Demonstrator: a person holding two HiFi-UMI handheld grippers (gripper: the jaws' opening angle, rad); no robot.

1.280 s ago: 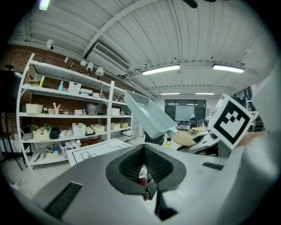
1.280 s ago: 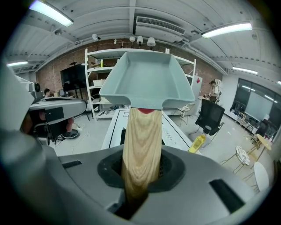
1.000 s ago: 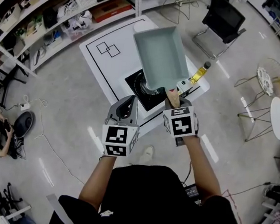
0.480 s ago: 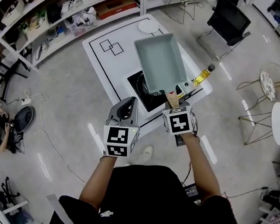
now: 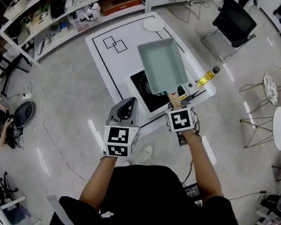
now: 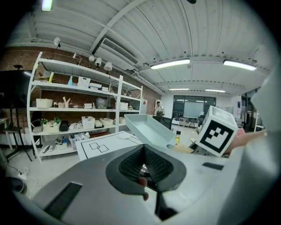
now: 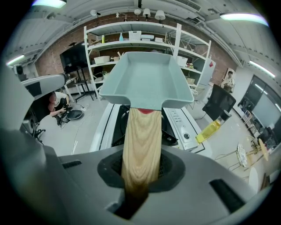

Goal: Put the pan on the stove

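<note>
Holding the left hand-held gripper [image 5: 129,103] pressed together, empty, off the bench's [image 5: 110,65] near edge. Pinching the pale wooden handle [image 5: 173,96] in the right hand-held gripper [image 5: 174,105], bringing the matte grey-green rectangular pan [image 5: 162,65] down closer over the black stove [image 5: 140,86] at the near-right corner; not yet landing.

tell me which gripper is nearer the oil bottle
Right. The right gripper, shut on the pan handle, is just on the person's side of the bottle. The left gripper is farther left, with the stove between them.
</note>
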